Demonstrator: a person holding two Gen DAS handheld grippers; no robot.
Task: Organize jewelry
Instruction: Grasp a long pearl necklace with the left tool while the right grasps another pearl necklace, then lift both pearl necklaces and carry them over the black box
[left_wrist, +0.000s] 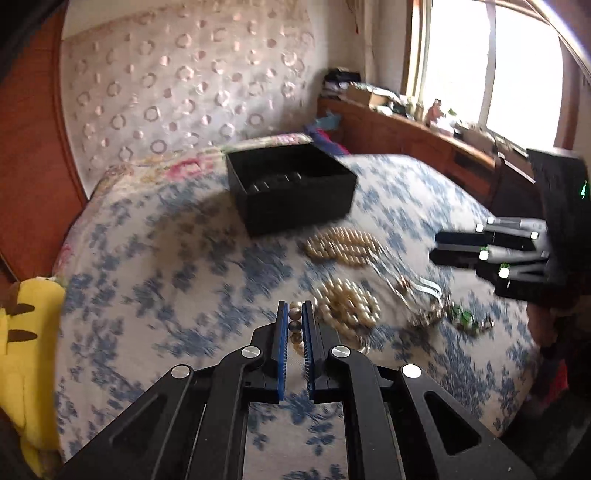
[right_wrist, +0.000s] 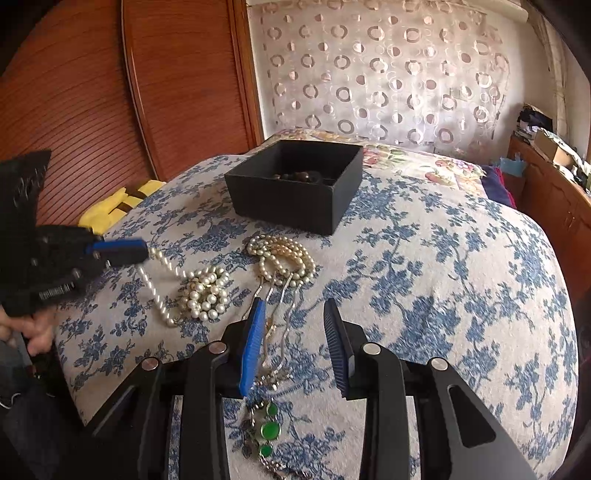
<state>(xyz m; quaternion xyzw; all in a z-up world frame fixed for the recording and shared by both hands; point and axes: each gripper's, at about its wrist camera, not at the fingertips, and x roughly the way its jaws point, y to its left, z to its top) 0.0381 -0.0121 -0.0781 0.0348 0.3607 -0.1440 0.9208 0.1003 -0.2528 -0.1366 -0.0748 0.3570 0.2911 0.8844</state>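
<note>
My left gripper (left_wrist: 295, 321) is shut on a strand of white pearls (left_wrist: 295, 326). In the right wrist view that strand (right_wrist: 162, 269) runs taut from the left gripper (right_wrist: 146, 253) down to the white pearl pile (right_wrist: 205, 291). A cream pearl necklace (right_wrist: 284, 258) lies coiled in front of an open black box (right_wrist: 288, 206), which has dark beads (right_wrist: 295, 176) inside. My right gripper (right_wrist: 295, 328) hovers open over silver chains (right_wrist: 280, 299), with a green-stone necklace (right_wrist: 269, 428) under it. Nothing sits between its pads.
Everything lies on a bed with a blue-flowered cover (right_wrist: 443, 277). A yellow plush toy (left_wrist: 26, 350) sits at the bed's left edge, by a wooden wardrobe (right_wrist: 110, 92). A cluttered wooden ledge (left_wrist: 406, 129) runs under the window on the right.
</note>
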